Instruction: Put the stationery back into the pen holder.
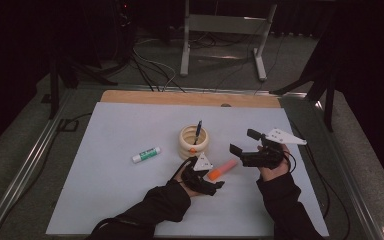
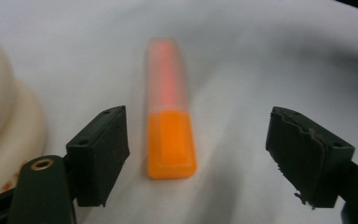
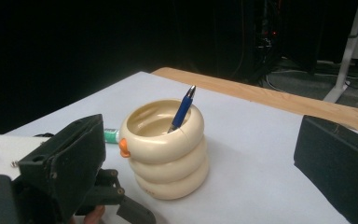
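Fingers [image 2: 100,156] of the left gripper [image 2: 196,158] standing apart, bracketing the orange highlighter [image 2: 170,116] lying flat on the white sheet [image 1: 110,200] beside the cream pen holder [image 1: 195,140], not yet pressing. Right gripper [image 1: 245,141] hovering open, holding nothing. Risking a skewed pinch: off-centre pads possibly pushing the highlighter sideways or nudging the holder.

black hand-held grippers [image 1: 215,181], dark sleeves [image 1: 160,202]

- The marker's [image 2: 170,112] far, clear end blurs in the left gripper view.
- Beside the marker, the holder [image 2: 4,116] is cut by the left edge.
- The holder [image 3: 165,149] hides the pen's [image 3: 182,109] lower part and most of the glue stick [image 3: 111,136].
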Demonstrator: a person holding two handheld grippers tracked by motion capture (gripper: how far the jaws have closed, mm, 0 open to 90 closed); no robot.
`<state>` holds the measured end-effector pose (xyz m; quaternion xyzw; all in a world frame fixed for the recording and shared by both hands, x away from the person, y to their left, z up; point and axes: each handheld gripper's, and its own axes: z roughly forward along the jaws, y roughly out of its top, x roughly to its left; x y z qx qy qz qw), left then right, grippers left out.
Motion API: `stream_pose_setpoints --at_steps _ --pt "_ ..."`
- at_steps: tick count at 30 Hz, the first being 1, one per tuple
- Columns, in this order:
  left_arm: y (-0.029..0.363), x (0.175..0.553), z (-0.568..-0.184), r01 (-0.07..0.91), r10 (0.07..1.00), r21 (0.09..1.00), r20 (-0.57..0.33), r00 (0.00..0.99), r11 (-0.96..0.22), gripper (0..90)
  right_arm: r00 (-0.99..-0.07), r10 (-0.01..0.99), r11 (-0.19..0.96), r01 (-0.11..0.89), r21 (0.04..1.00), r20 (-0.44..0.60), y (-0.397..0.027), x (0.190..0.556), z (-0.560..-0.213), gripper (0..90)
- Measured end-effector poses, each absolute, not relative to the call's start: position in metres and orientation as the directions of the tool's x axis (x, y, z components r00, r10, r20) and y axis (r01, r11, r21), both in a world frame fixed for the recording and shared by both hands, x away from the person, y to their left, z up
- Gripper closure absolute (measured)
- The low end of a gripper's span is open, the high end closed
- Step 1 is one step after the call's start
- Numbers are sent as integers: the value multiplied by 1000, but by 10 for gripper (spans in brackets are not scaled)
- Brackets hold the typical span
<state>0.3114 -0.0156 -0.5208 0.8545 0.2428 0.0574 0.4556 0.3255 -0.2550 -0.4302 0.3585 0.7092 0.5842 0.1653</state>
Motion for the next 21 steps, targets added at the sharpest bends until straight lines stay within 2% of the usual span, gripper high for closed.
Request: stream_pose_setpoints --at_steps 2,4,5,6,8,15,21 --pt "-18 311 -521 344 470 799 -88 879 -494 265 -688 702 62 314 947 182 -255 325 -430 18" --pt "-20 312 -522 344 487 781 -58 872 -522 338 -688 702 61 315 947 184 -255 325 -430 18" --pt "-21 313 -523 349 486 773 -60 872 -530 338 -688 702 61 315 947 184 -255 325 -430 18" --pt "-22 313 -524 348 491 767 -51 870 -538 395 -689 701 61 316 947 185 -255 326 -430 18" --pt "-25 314 -525 346 502 742 -16 865 -573 425 -689 701 60 316 947 186 -255 326 -430 18" --pt "-30 316 -525 334 502 732 14 864 -594 549 -689 701 62 316 947 184 -255 326 -430 18" --pt "-32 319 -525 350 501 732 -13 865 -585 635 -690 700 63 315 947 183 -255 325 -430 18"
